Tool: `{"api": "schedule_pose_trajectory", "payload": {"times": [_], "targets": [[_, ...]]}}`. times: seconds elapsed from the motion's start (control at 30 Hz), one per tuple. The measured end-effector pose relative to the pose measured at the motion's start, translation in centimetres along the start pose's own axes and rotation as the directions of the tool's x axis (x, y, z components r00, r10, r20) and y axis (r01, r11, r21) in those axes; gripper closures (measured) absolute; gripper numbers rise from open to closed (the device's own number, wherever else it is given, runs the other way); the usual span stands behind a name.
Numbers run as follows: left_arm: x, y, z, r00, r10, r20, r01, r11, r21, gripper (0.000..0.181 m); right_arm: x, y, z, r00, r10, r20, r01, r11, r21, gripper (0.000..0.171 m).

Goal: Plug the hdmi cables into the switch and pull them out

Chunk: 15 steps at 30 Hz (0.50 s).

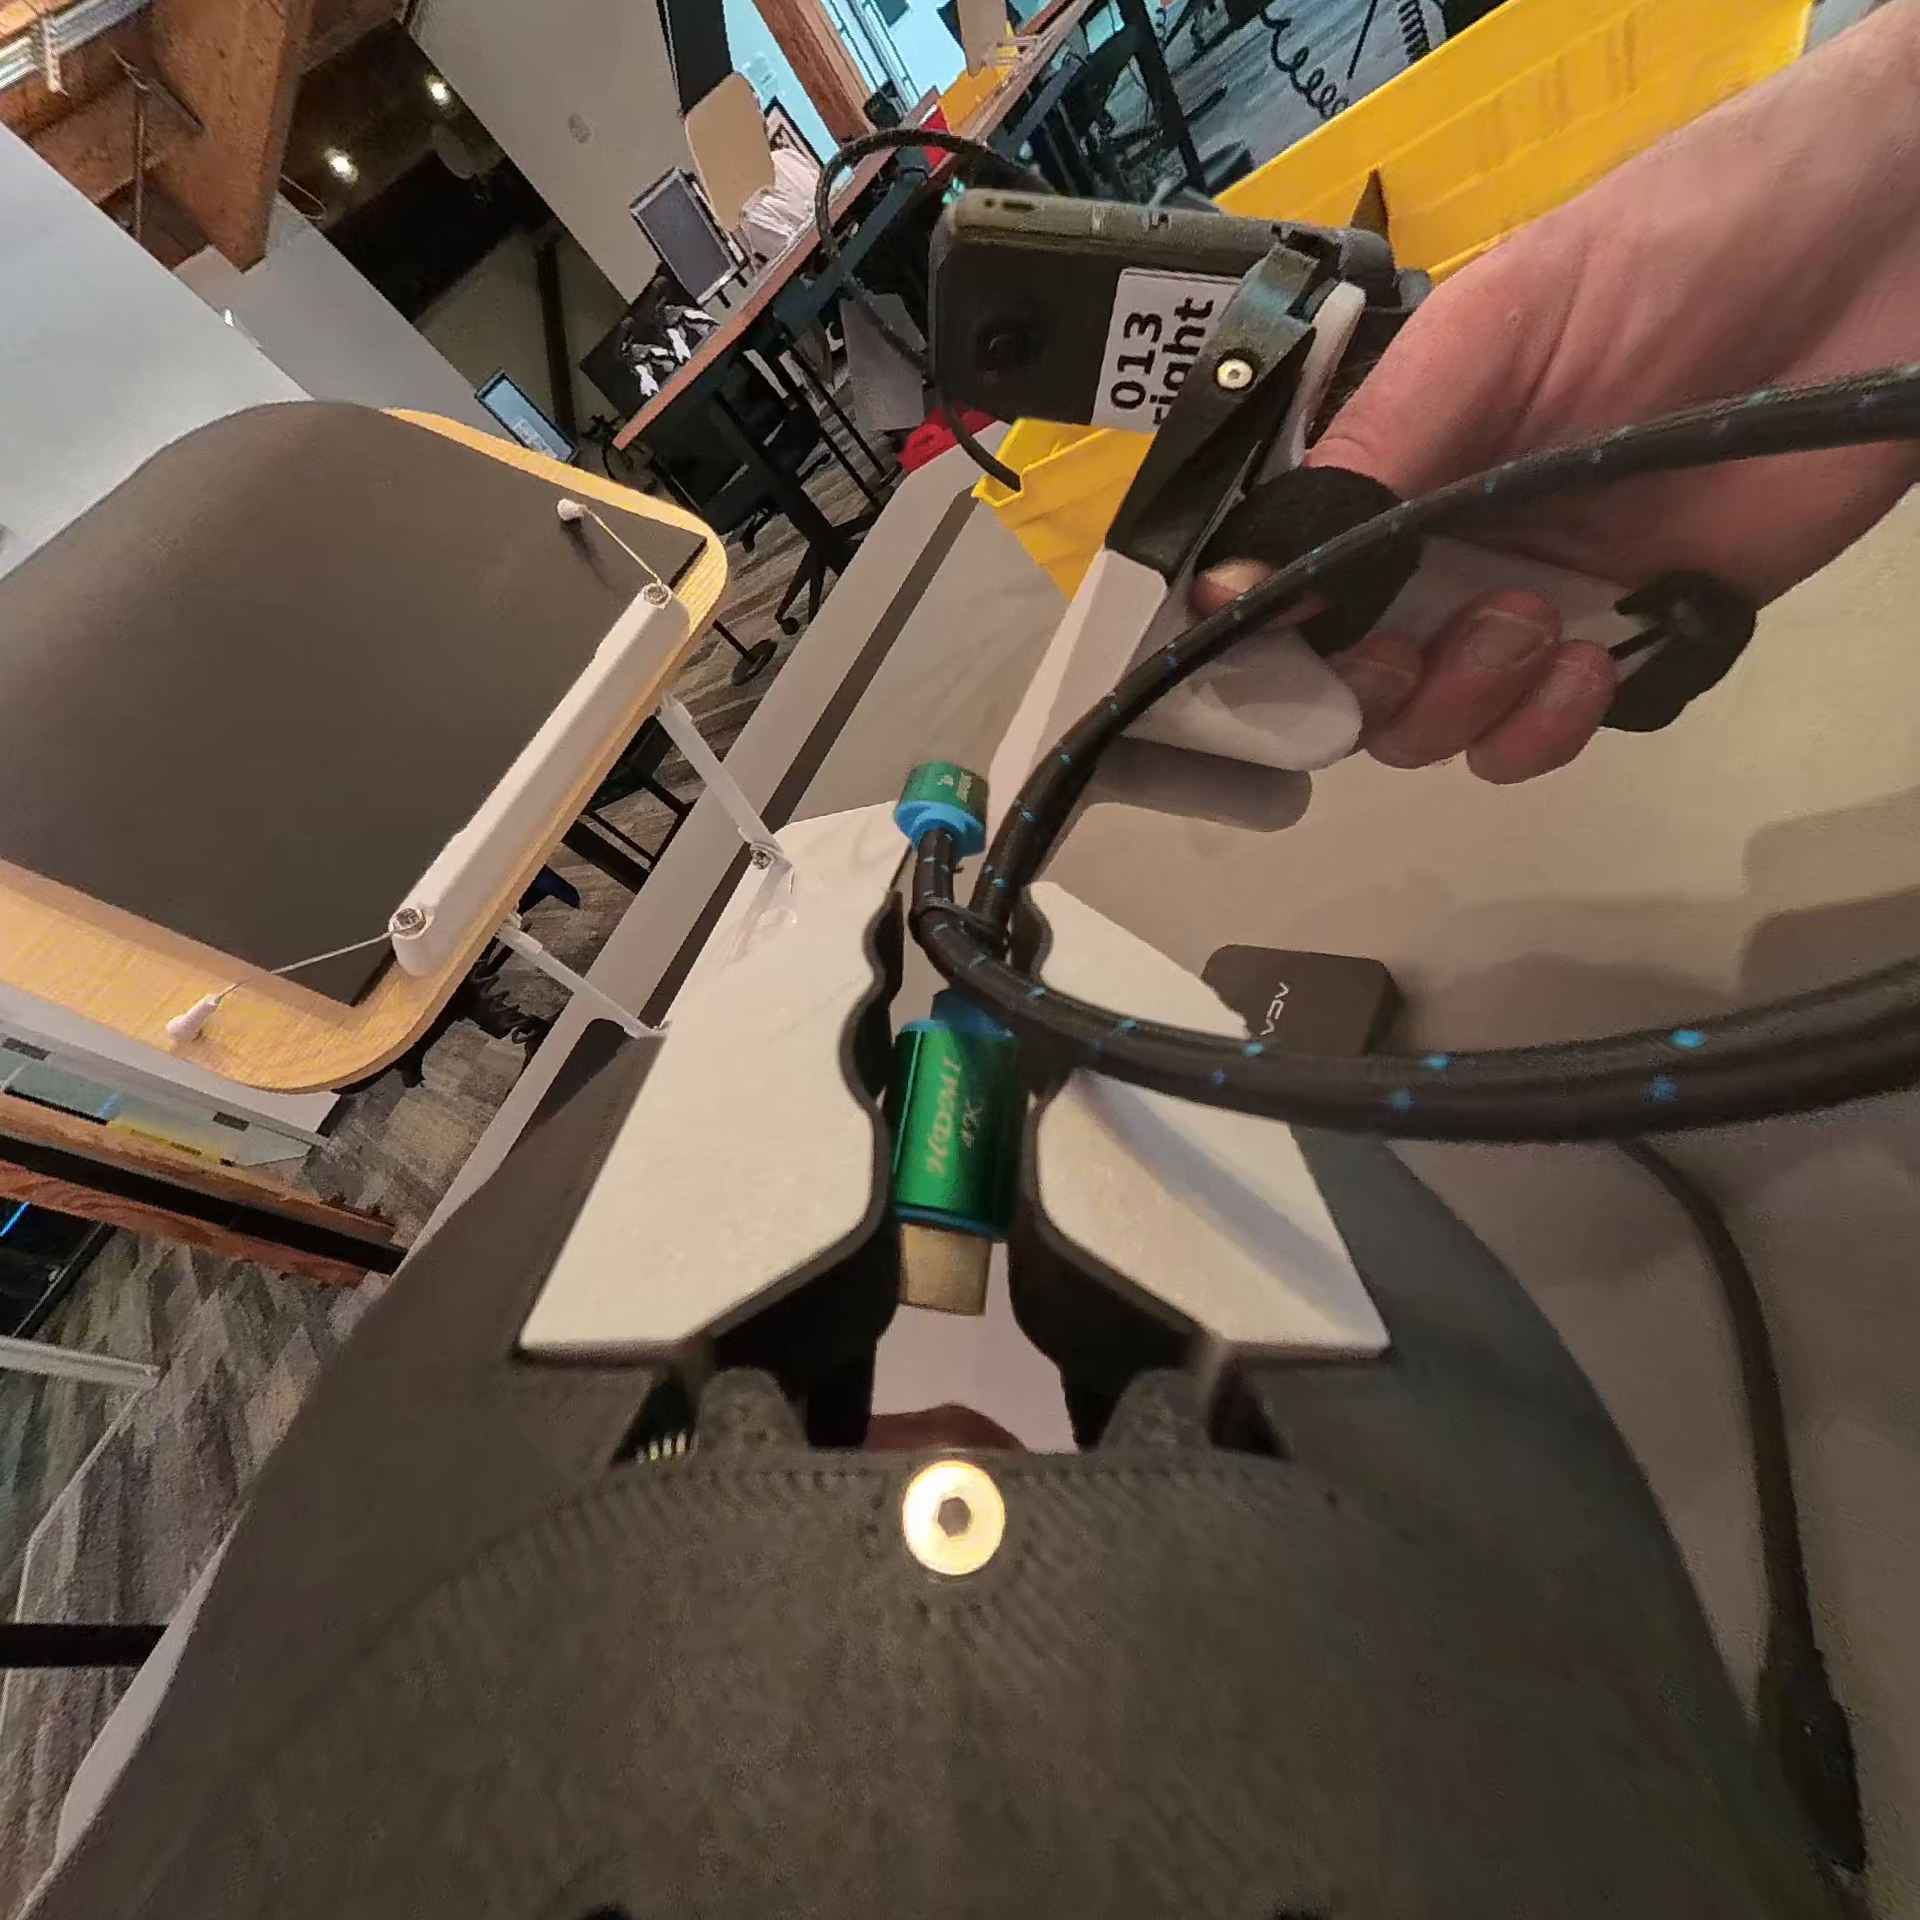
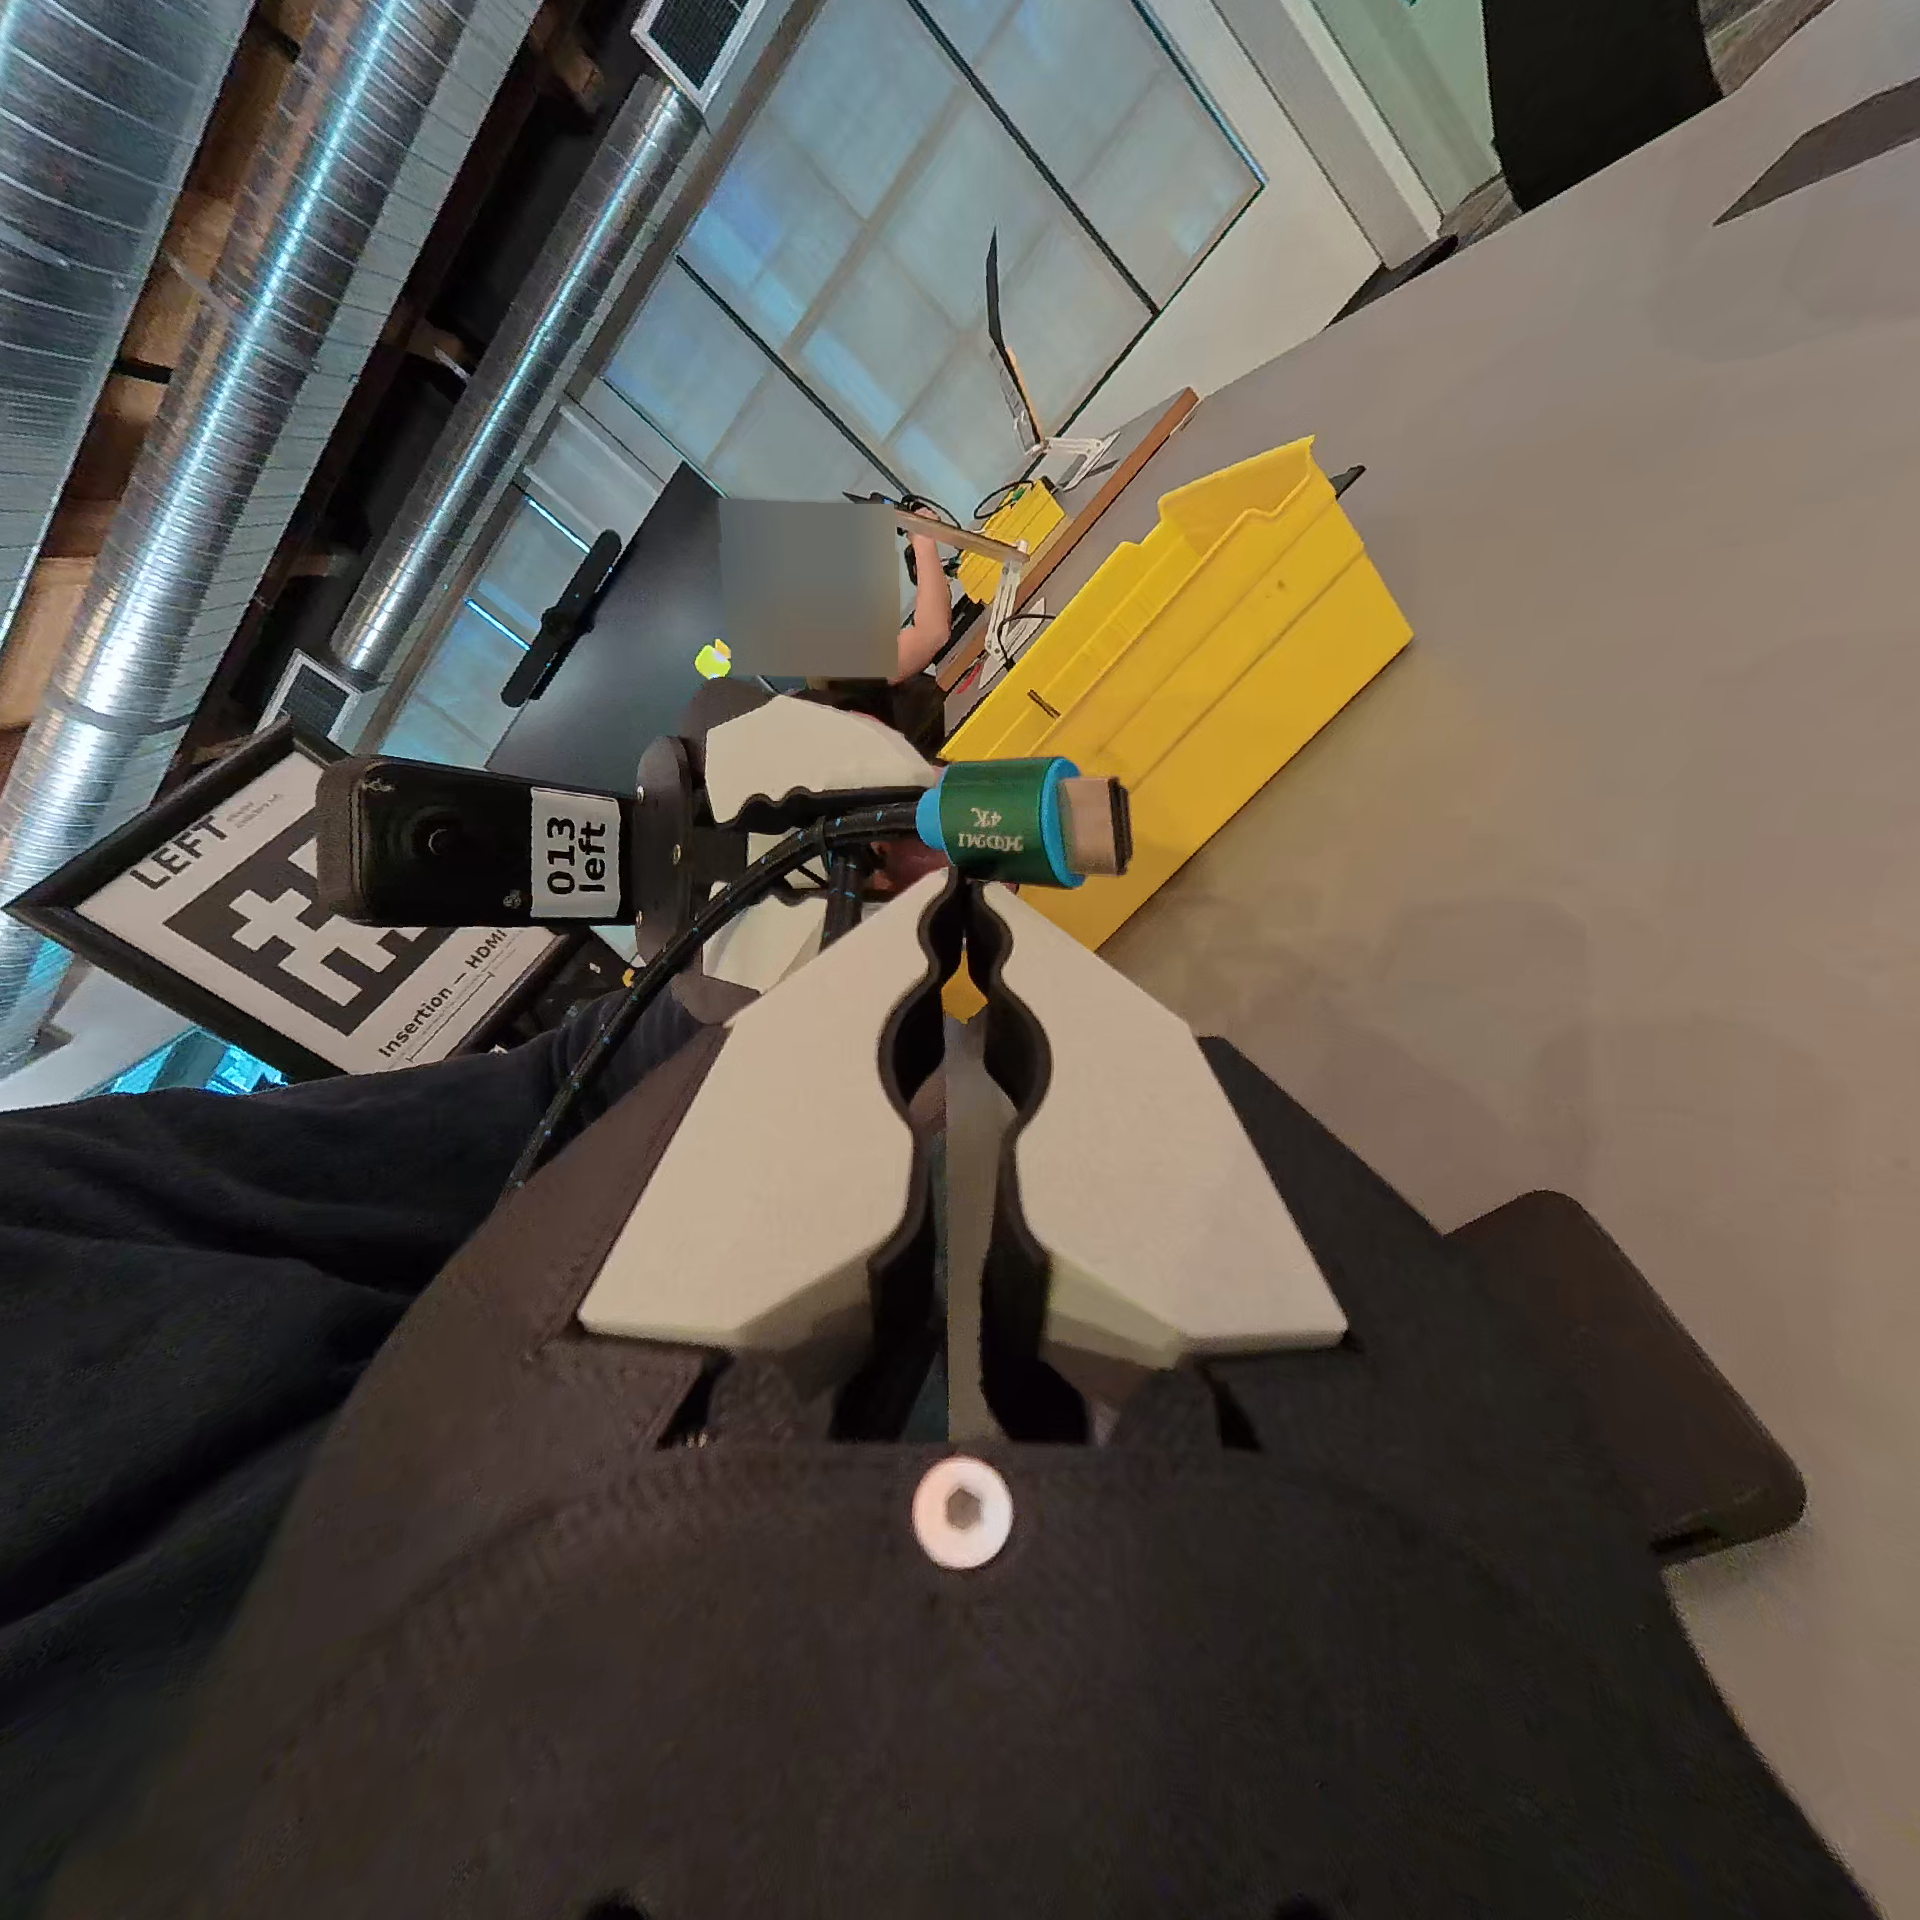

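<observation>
Your left gripper [image 1: 951,1132] has its fingers clamped on a green plug [image 1: 948,1127] at frame centre, tip toward the camera, probably awaiting a regrip. Your right gripper [image 2: 961,935] has its fingers nearly together, holding nothing. The black switch [image 1: 1304,997] lies on the desk [image 1: 1558,852], centre right.

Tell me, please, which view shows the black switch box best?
The left wrist view: the black switch box lies on the grey table beyond the left hand-held gripper. The right wrist view doesn't clearly show it.
</observation>
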<state>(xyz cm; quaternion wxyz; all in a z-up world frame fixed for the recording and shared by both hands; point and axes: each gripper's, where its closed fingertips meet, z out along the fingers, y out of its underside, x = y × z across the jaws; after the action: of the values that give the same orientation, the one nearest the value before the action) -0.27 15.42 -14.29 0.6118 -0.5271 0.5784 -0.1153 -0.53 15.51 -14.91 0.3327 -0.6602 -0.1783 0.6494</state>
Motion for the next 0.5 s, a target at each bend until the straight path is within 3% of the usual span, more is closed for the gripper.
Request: {"api": "schedule_pose_trajectory", "payload": {"times": [0.23, 0.37, 0.5], "targets": [[0.2, 0.0, -0.1, 0.999, -0.035, -0.035, 0.035, 0.999, -0.007, 0.164, 0.2, 0.2, -0.3, 0.999, -0.035, -0.008, 0.034, 0.999, -0.032, 0.171], [0.0, -0.2, -0.5, 0.995, -0.076, -0.070, 0.077, 0.997, 0.004, 0.165, 0.8, -0.6, -1.3, 0.999, -0.045, -0.031, 0.045, 0.999, -0.002, 0.150], [0.2, -0.6, -0.9, 0.989, -0.093, -0.113, 0.095, 0.995, 0.011, 0.165, 0.7, -1.0, -1.9, 1.000, -0.028, -0.001, 0.028, 0.999, 0.020, 0.140]]}}
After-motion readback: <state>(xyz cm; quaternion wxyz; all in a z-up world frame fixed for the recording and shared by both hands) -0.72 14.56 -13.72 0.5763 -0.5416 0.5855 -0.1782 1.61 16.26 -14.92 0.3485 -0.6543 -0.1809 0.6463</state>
